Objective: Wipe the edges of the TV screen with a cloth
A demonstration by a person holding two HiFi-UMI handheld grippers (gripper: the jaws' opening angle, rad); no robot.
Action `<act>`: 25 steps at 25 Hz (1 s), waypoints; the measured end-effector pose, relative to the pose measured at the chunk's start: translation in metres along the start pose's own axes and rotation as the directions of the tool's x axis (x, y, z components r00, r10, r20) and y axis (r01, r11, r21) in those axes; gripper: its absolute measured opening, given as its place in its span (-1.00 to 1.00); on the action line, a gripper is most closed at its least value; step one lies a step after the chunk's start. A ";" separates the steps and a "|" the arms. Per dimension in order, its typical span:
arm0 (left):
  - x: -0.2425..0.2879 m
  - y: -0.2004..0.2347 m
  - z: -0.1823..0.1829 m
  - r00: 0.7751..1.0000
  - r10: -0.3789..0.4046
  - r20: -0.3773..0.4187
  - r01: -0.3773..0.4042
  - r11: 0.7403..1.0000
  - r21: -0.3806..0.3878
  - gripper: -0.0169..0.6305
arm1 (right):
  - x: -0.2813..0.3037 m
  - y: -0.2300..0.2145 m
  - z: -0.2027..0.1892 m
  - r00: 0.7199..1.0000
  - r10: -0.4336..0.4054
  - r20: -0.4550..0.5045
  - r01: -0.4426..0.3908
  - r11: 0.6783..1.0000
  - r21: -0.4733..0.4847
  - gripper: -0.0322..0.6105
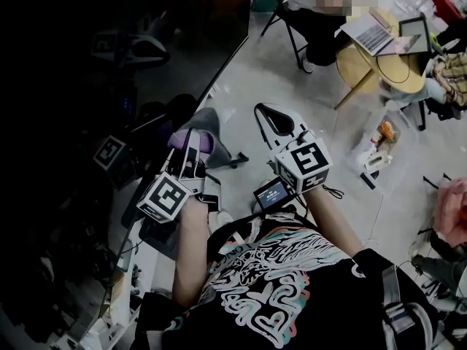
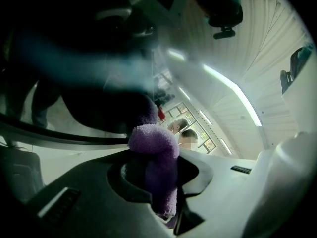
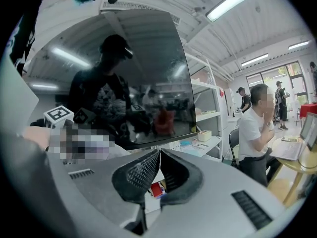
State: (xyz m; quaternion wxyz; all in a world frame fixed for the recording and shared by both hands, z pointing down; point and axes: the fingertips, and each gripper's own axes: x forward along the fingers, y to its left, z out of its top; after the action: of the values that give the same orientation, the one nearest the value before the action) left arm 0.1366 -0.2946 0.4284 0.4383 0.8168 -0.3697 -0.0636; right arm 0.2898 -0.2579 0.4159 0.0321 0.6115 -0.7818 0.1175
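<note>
Head view dim, fisheye edges, ceil. tube (image 3: 233,1) glare

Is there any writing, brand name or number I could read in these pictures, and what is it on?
No readable text anywhere.
Black shirt: swirly white print, not legible as words.
Marker cubes: black-and-white square patterns, no letters.
Small screen: too small to read.
Laptop: too small to read.

No readable writing in any view

The shirt's white graphic (image 1: 266,286) is looping scrawl that spells nothing legible. The cube (image 1: 164,197) on the left gripper (image 1: 190,150) and the cube (image 1: 303,164) on the right gripper (image 1: 264,112) bear only square markers, and the small screen (image 1: 271,193) is too dim to read
</note>
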 end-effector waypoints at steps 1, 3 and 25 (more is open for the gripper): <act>0.003 -0.001 0.001 1.000 0.001 0.005 -0.001 1.000 0.001 -0.63 | 0.000 -0.005 0.000 1.000 0.000 0.000 0.000 1.000 -0.003 -0.80; 0.008 -0.003 0.000 1.000 0.004 0.011 -0.004 1.000 -0.001 -0.63 | 0.000 -0.012 0.000 1.000 0.002 0.000 -0.002 1.000 -0.003 -0.80; 0.066 -0.017 -0.007 0.999 0.011 0.043 -0.010 1.000 -0.012 -0.63 | -0.042 -0.088 0.002 0.998 -0.065 0.015 0.065 0.998 0.002 -0.80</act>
State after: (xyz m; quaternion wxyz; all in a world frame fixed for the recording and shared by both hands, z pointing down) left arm 0.1965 -0.3279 0.4346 0.4354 0.8106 -0.3830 -0.0811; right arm 0.3852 -0.2382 0.4182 0.0295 0.6375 -0.7616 0.1126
